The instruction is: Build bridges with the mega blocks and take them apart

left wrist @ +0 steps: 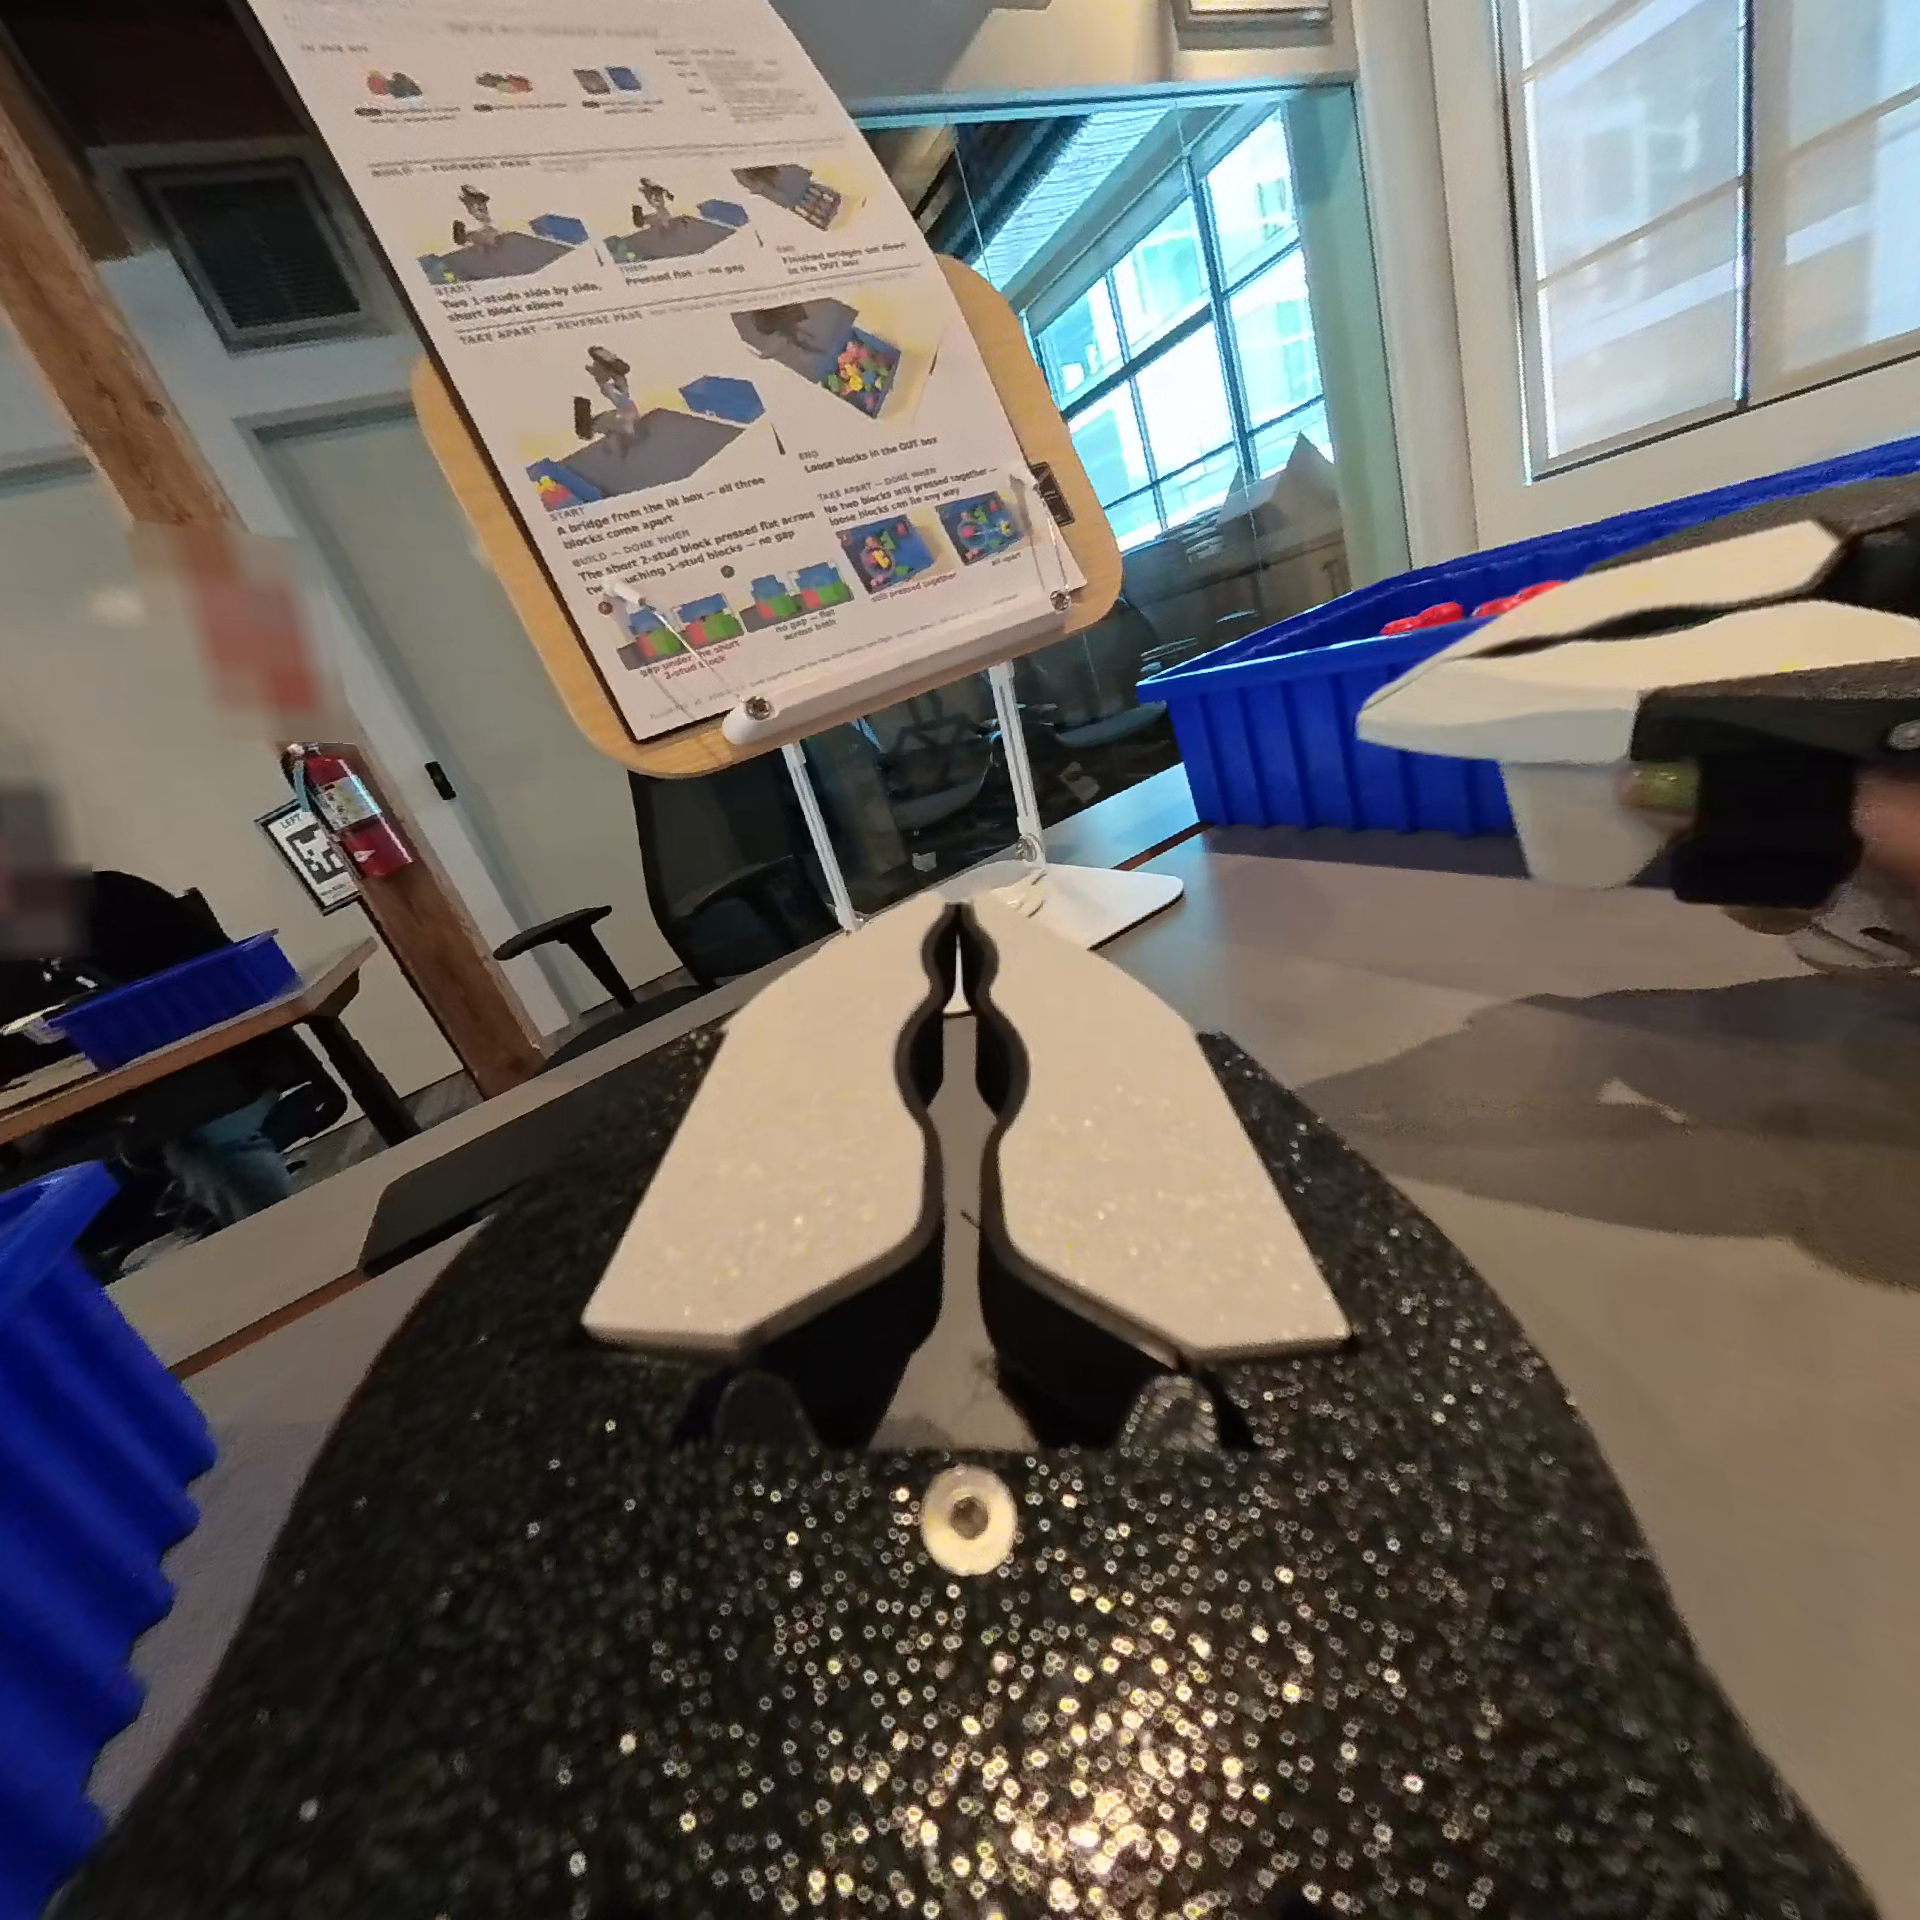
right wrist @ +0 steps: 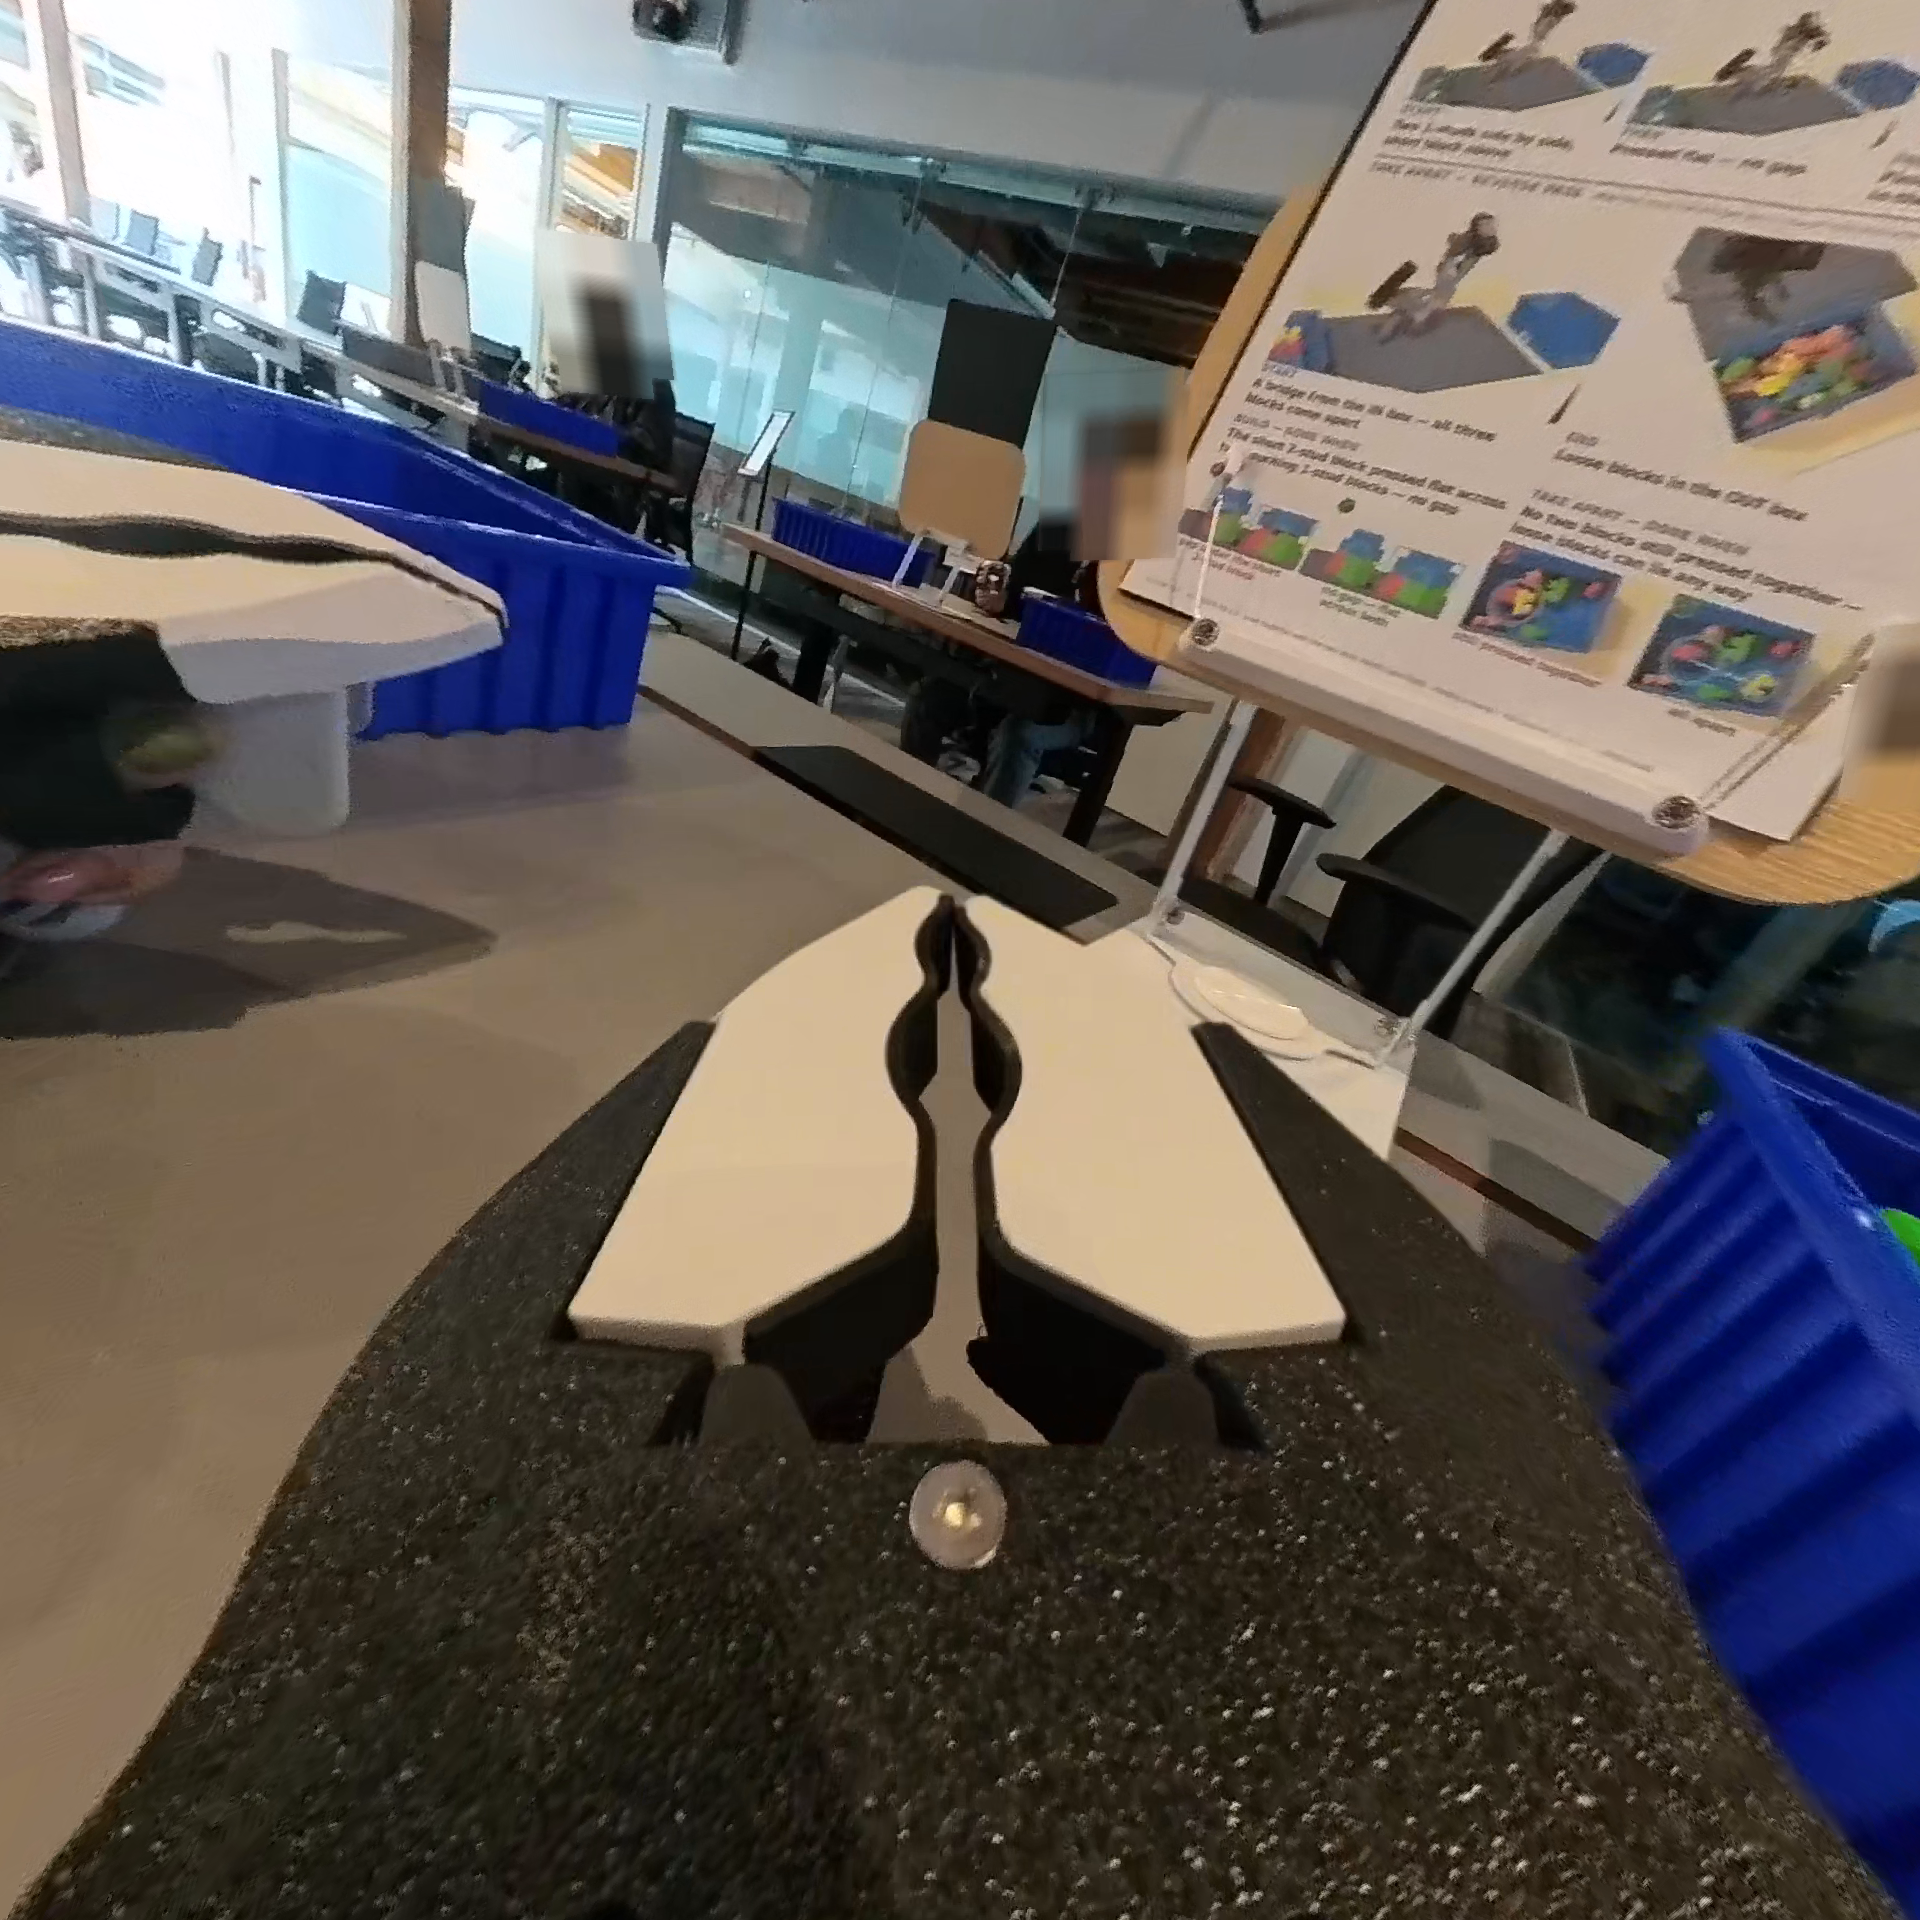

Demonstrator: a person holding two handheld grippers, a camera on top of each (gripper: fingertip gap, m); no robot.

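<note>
My left gripper [left wrist: 958, 914] is shut with nothing between its pads, raised above the grey table [left wrist: 1455, 1039]. My right gripper [right wrist: 954, 906] is also shut with nothing in it, over the same table [right wrist: 312, 1091]. Each shows in the other's view: the right one at the right edge [left wrist: 1662, 644], the left one at the left edge [right wrist: 260, 582], both with fingers together. A blue bin [left wrist: 1351, 727] at the far right holds red blocks [left wrist: 1434, 620]. A green block [right wrist: 1903, 1231] peeks over the rim of that blue bin [right wrist: 1766, 1351] in the right wrist view.
An instruction sheet on a wooden stand [left wrist: 727, 416] stands at the table's far edge, also in the right wrist view [right wrist: 1558, 416]. Another blue bin [left wrist: 73, 1455] is at the left, also seen farther off [right wrist: 468, 582]. A black strip [right wrist: 935, 831] lies on the table edge. Left tips to right tips: about 12 centimetres.
</note>
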